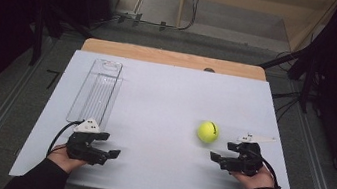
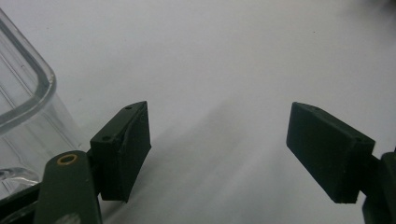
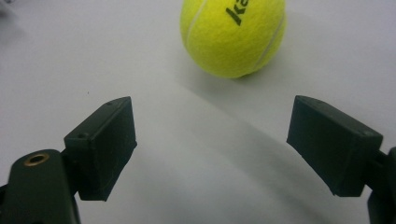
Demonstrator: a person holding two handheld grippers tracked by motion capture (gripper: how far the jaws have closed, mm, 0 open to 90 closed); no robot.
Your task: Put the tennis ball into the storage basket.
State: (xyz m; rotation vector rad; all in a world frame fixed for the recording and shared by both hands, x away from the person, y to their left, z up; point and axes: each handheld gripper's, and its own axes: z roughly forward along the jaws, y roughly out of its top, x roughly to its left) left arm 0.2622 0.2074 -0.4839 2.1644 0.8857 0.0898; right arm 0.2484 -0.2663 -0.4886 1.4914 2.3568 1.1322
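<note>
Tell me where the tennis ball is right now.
In the high view the tennis ball sits on the white table, right of centre, just ahead and left of the open right claw. It lies apart from the clear tray at the left.

**Around the white board**

We see a white board (image 1: 165, 104) laid over a wooden table (image 1: 172, 57), whose bare edge shows at the far side. Black cables (image 1: 189, 6) trail across the grey floor (image 1: 4, 100) beyond, perhaps toward dark equipment stands.
</note>
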